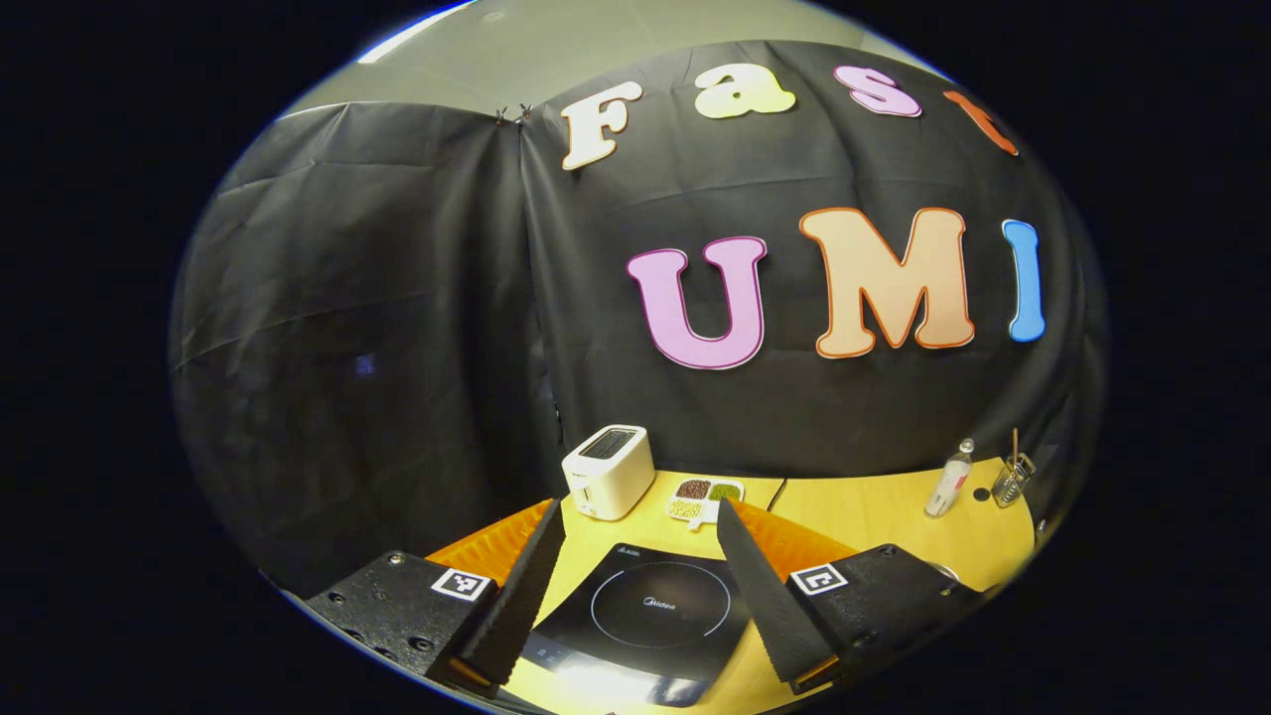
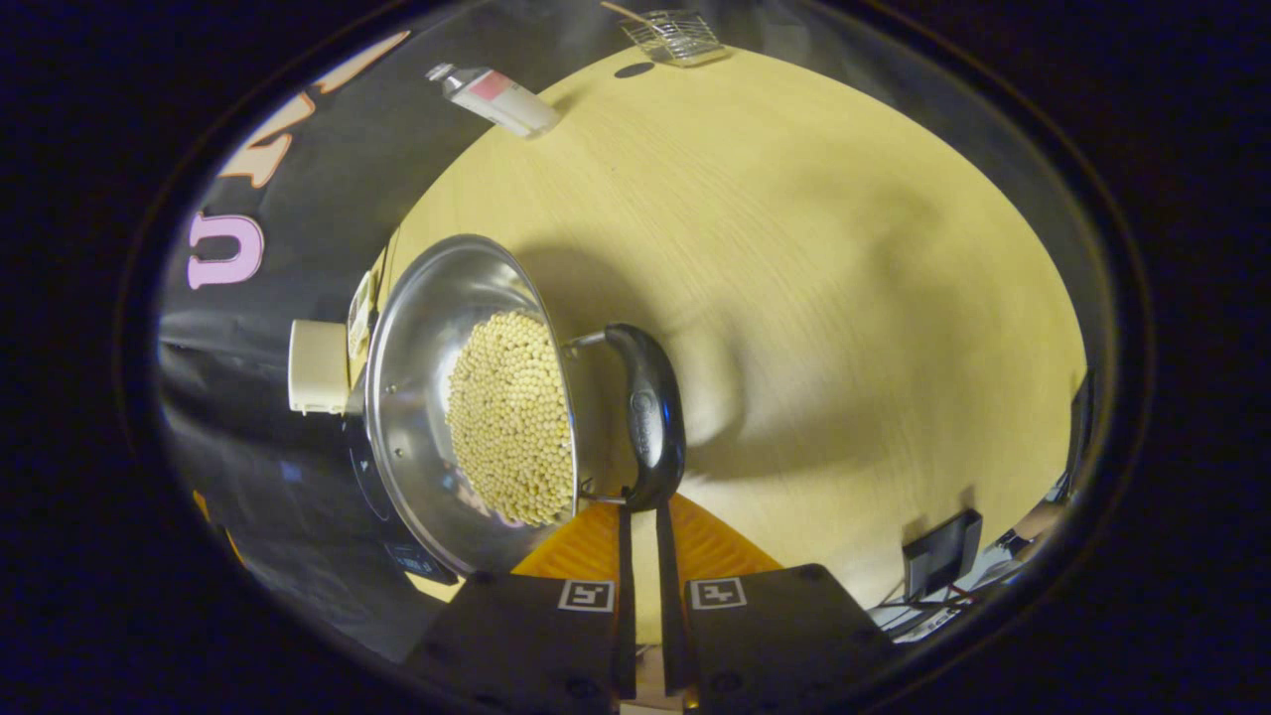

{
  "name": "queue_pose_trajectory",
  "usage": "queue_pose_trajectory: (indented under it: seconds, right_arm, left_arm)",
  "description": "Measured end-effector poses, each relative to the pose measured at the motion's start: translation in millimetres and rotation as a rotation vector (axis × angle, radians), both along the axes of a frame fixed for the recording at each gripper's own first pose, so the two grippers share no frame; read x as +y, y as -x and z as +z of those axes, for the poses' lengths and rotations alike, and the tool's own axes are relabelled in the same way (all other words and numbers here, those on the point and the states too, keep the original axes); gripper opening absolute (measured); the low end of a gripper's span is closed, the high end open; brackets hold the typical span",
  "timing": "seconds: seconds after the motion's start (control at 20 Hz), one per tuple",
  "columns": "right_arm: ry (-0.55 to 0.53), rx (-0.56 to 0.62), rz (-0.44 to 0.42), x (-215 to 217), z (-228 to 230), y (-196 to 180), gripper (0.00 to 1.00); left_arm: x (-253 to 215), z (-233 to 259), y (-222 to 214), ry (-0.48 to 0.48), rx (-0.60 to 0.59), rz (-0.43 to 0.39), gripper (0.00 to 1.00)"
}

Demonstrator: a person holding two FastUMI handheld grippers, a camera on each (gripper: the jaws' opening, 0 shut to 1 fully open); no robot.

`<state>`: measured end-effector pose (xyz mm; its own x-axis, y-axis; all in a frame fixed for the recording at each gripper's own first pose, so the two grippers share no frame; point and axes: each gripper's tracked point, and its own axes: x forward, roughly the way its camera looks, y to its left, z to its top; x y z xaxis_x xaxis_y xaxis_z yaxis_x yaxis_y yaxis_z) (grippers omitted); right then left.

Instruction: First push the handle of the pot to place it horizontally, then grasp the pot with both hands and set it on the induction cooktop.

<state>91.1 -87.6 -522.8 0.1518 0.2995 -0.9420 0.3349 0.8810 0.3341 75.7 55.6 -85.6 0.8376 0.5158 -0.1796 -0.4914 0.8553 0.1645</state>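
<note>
The left gripper [image 1: 640,526] hung spread over the cooktop [image 1: 645,621] on the yellow table [image 1: 894,521], while the right gripper [image 2: 642,516], nearly pressed together, met the handle [image 2: 650,417] of the bean-filled pot [image 2: 467,397], beside a toaster [image 1: 608,472].

Left tool [image 1: 640,526] fingers wide apart; right tool [image 2: 642,516] fingers nearly together.

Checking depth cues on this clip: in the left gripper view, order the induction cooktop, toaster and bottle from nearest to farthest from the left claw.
1. Induction cooktop: directly ahead, between the left claw's fingers.
2. Toaster: beyond the cooktop, slightly left, near the wall.
3. Bottle: far right, at the table's back edge.
</note>
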Motion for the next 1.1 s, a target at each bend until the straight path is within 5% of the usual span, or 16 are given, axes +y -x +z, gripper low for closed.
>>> queue_pose_trajectory:
  seconds: [0.6,1.1]
  right_arm:
    - [0.049,-0.034,0.013,-17.7,0.5,-47.2,0.13]
    - [0.042,-0.030,0.006,-19.8,3.4,-47.6,0.13]
  left_arm:
    - [8.0,-43.6,13.5,0.036,0.113,0.049,0.94]
    - [10.5,-65.4,18.8,0.058,0.174,0.070,0.94]
